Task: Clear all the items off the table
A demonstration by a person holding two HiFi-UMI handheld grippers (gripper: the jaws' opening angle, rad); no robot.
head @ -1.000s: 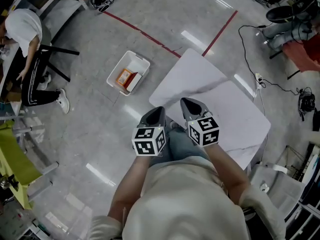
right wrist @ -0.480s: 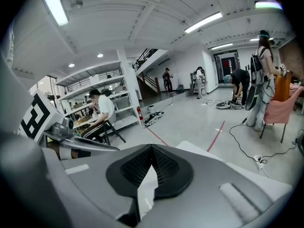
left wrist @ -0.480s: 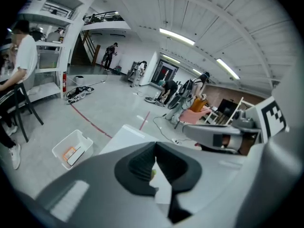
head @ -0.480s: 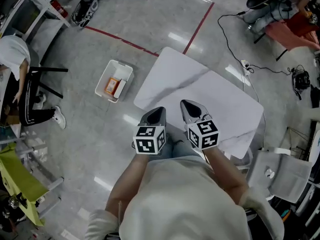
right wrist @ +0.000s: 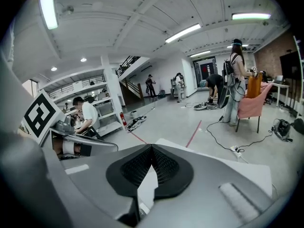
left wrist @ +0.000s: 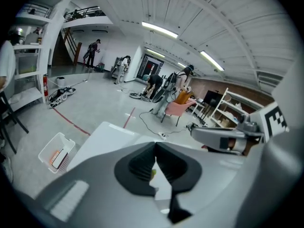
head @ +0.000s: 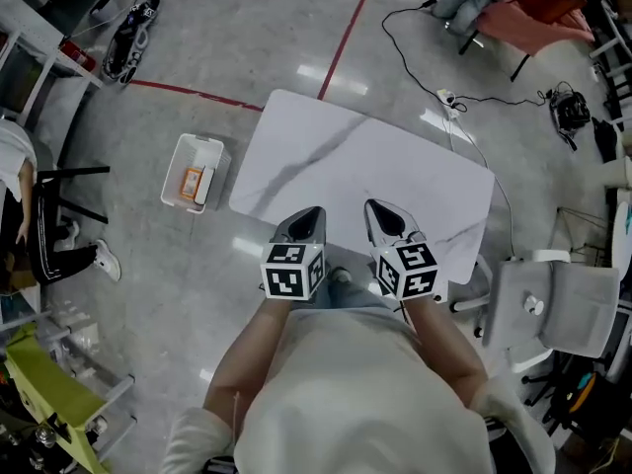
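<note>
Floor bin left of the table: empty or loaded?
Loaded: the white bin holds an orange item and a white one; too small to identify.

upper centre: you see red floor tape (head: 344,45); right edge: white chair (head: 553,304); left edge: seated person (head: 44,230); upper right: pink chair (head: 533,23)

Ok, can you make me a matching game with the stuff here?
Things:
1 table
2 bin
3 floor line
4 left gripper

Clues:
a red
b jaws shut
c holds an orange thing
d white with grey streaks

Pairs: 1-d, 2-c, 3-a, 4-b
</note>
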